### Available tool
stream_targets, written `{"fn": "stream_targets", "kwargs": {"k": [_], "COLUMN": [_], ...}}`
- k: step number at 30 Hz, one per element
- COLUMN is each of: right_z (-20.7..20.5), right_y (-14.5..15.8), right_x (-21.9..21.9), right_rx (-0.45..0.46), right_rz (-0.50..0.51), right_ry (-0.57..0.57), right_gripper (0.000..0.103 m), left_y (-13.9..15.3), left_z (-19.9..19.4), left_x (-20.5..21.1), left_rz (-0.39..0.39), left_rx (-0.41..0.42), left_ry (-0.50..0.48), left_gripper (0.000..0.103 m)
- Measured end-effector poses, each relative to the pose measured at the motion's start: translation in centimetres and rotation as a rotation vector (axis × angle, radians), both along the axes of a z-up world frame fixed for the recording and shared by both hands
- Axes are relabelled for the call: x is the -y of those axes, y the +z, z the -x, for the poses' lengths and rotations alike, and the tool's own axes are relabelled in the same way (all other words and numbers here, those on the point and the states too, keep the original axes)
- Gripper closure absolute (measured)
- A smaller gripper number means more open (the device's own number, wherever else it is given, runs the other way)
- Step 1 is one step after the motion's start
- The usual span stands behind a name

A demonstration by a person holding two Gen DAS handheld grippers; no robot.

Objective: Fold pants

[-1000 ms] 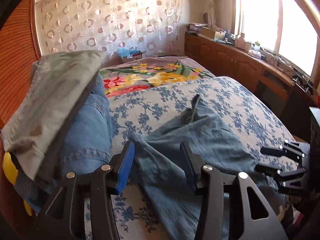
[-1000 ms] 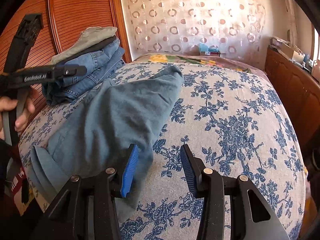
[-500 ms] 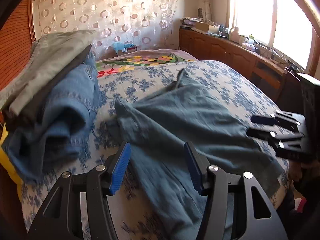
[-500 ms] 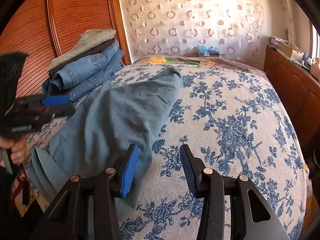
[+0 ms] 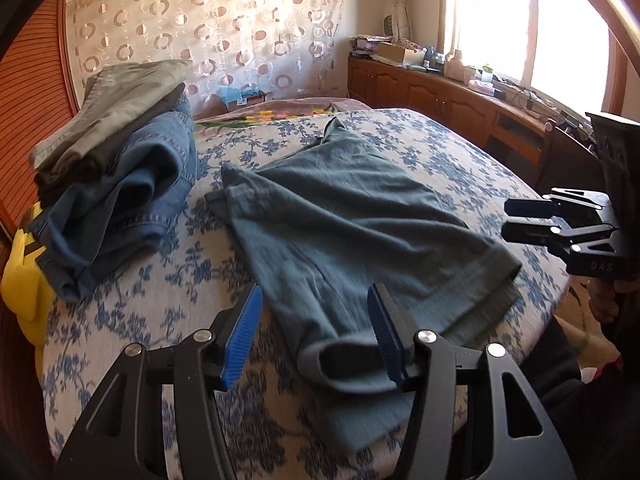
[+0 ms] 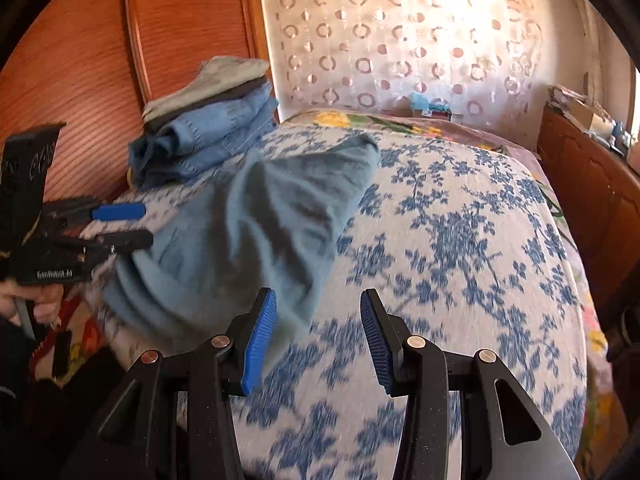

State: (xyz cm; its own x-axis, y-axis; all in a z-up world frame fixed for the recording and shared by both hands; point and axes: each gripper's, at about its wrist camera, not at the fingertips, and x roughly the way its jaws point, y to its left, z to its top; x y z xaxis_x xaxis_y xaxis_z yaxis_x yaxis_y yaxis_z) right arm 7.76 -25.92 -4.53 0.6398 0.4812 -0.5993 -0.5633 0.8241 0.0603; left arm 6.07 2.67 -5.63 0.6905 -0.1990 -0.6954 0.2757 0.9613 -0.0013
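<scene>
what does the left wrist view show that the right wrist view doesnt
Only the left wrist view: bright windows, a yellow item beneath the clothes pile.

Only the right wrist view: the bed's bare floral right half, a hand holding the left gripper.

Both: teal pants on the blue-flowered bedspread, stack of folded jeans, circle-patterned curtain, and both grippers empty.

Pants (image 5: 344, 216) lie on the bed (image 5: 460, 160), clothes pile (image 5: 120, 168) left

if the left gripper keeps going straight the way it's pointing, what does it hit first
Most likely the teal pants spread on the bed: their near folded edge lies right between the open left gripper fingers. Depth is hard to judge here.
</scene>
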Motion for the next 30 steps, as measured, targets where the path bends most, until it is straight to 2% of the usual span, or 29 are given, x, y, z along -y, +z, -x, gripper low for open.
{"fn": "stream_targets", "kwargs": {"k": [8,16,21,25,27,30], "right_z": [2.7,3.2,2.9,2.8,2.9,3.2], "right_y": [0.1,-0.2,-0.5,-0.4,-0.5,-0.6], "right_x": [0.7,-0.5,-1.3,-1.8,-1.9,-1.9], "right_rx": [-0.027,-0.045,-0.037,-0.018,-0.014,-0.002], "right_rz": [0.017,0.041,0.066,0.065,0.067,0.067], "right_ry": [0.005,0.028,0.028,0.028,0.033,0.033], "right_gripper": [0.057,0.057,0.058,0.073,0.087,0.095], "left_y": [-0.2,-1.2,-1.8,-1.8,-1.8,-2.0], "left_z": [1.7,2.1,2.1,2.3,2.5,2.8], "left_x": [-0.6,-0.6,-0.2,-0.2,-0.3,-0.5], "left_rz": [0.016,0.053,0.054,0.056,0.059,0.062], "left_rx": [0.001,-0.026,-0.039,-0.038,-0.038,-0.044], "left_ry": [0.013,-0.001,-0.010,-0.008,-0.006,0.001], "left_gripper": [0.048,0.067,0.070,0.071,0.072,0.072]}}
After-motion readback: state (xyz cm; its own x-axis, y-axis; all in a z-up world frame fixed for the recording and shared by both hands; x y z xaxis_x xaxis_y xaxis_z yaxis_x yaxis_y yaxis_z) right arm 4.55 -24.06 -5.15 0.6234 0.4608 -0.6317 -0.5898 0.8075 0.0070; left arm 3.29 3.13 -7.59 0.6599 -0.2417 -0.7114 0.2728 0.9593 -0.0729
